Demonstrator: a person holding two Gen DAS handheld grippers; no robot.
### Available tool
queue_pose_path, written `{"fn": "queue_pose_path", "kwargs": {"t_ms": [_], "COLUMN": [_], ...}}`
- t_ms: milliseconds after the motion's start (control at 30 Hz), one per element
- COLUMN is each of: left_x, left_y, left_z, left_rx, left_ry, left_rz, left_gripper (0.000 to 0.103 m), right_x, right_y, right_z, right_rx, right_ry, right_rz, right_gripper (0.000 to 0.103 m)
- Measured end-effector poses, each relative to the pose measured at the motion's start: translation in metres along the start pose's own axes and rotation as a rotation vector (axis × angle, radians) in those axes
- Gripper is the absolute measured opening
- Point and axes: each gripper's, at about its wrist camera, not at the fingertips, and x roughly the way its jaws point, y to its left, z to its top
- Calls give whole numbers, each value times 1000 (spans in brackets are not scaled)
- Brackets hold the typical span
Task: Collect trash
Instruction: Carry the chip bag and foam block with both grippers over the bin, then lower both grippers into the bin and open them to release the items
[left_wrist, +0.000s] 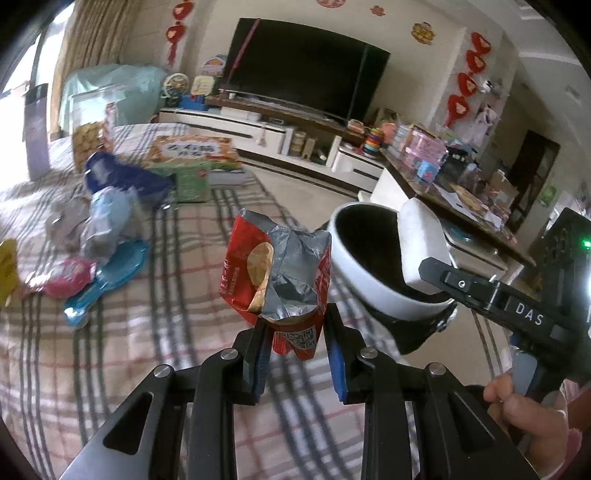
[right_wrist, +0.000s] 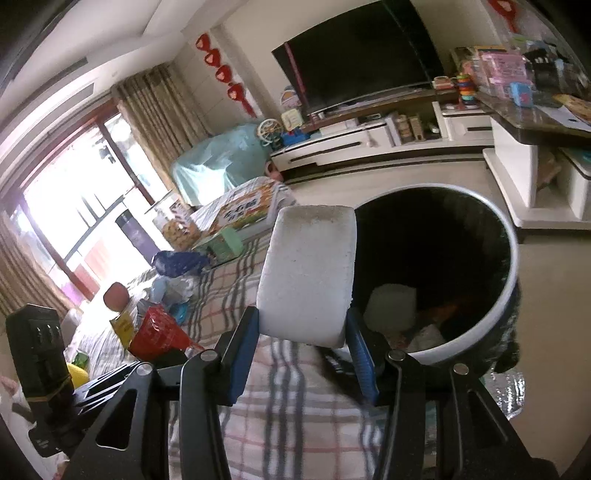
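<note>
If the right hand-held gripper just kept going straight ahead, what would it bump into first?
Probably the trash bin: its open mouth lies just ahead of the white foam block that the right hand-held gripper holds. Depth is unclear.

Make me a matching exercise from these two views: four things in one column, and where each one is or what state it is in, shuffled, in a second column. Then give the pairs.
Things
1. red snack bag
2. white foam block
3. trash bin
4. blue wrapper

Places or states
A. lying on the plaid cloth
B. clamped in the right gripper
C. open-topped, some trash already inside
D. torn open, pinched in the left gripper

Pairs: 1-D, 2-B, 3-C, 4-A
</note>
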Motion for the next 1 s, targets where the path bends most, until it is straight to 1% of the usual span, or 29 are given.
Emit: {"fn": "queue_pose_path", "kwargs": {"t_ms": [200,500,1000], "left_x": [16,34,69], "left_y": [-16,-36,-65], "left_z": [9,19,36], "left_rx": [45,81,128], "left_ry": [4,9,37], "left_rz": [-22,-45,-76], "left_gripper": [26,26,26], "right_x": [-7,-13,-13], "right_y": [-18,-46,-73], "right_z": [5,13,26], "right_rx": [13,44,70], "right_ry": [-10,-17,-17], "right_rz": [-30,-68,-111], "right_gripper": [48,48,49]}}
